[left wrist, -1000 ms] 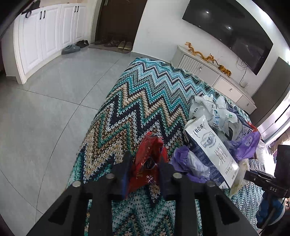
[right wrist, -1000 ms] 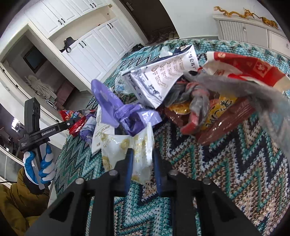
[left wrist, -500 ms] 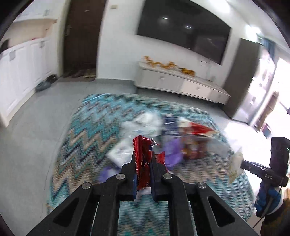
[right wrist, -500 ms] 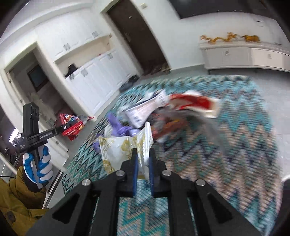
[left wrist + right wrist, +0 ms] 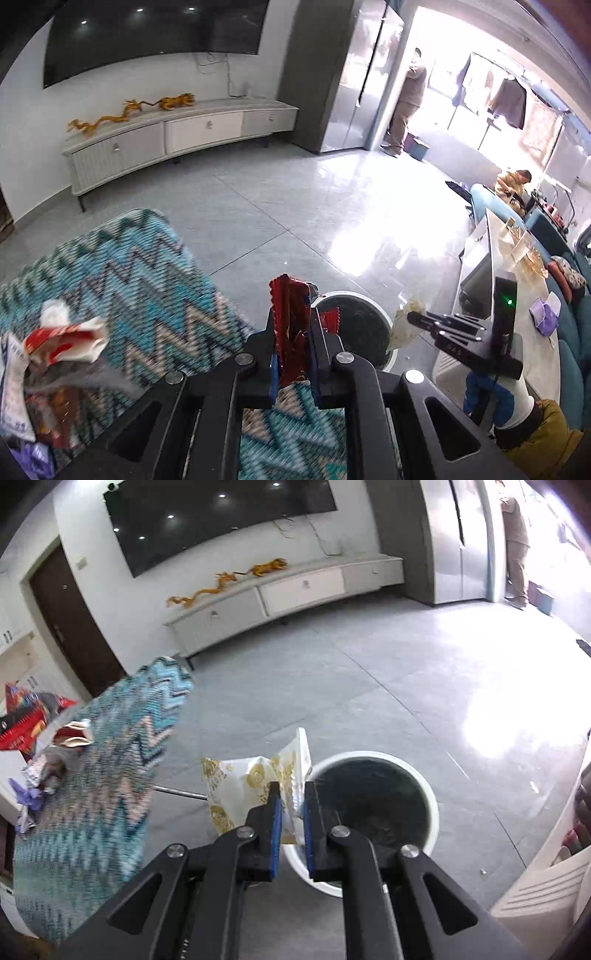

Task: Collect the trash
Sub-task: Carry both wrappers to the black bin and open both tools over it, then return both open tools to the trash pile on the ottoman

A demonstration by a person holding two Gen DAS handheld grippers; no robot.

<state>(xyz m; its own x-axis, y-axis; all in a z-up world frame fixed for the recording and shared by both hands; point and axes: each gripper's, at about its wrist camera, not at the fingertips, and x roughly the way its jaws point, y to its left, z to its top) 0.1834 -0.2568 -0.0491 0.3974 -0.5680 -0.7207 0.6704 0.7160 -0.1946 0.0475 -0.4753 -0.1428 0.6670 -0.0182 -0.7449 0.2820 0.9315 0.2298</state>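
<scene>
My left gripper (image 5: 293, 328) is shut on a red foil wrapper (image 5: 290, 321) and holds it in the air near the table's edge. Behind it stands a white round bin (image 5: 360, 328) on the floor. My right gripper (image 5: 293, 801) is shut on a white and gold snack bag (image 5: 243, 786), held just left of the bin (image 5: 373, 808) and above its rim. The right gripper also shows in the left wrist view (image 5: 413, 317), with the bag hanging by the bin. More trash (image 5: 62, 336) lies on the zigzag cloth of the table (image 5: 140, 280).
A low white TV cabinet (image 5: 288, 594) stands along the far wall under a big TV. A white counter (image 5: 495, 266) with items is at the right. Grey tiled floor (image 5: 369, 686) lies around the bin. A person stands at the bright doorway (image 5: 406, 103).
Both grippers have lifted their wrappers off the table and swung right, away from the trash pile, toward the white bin on the floor.
</scene>
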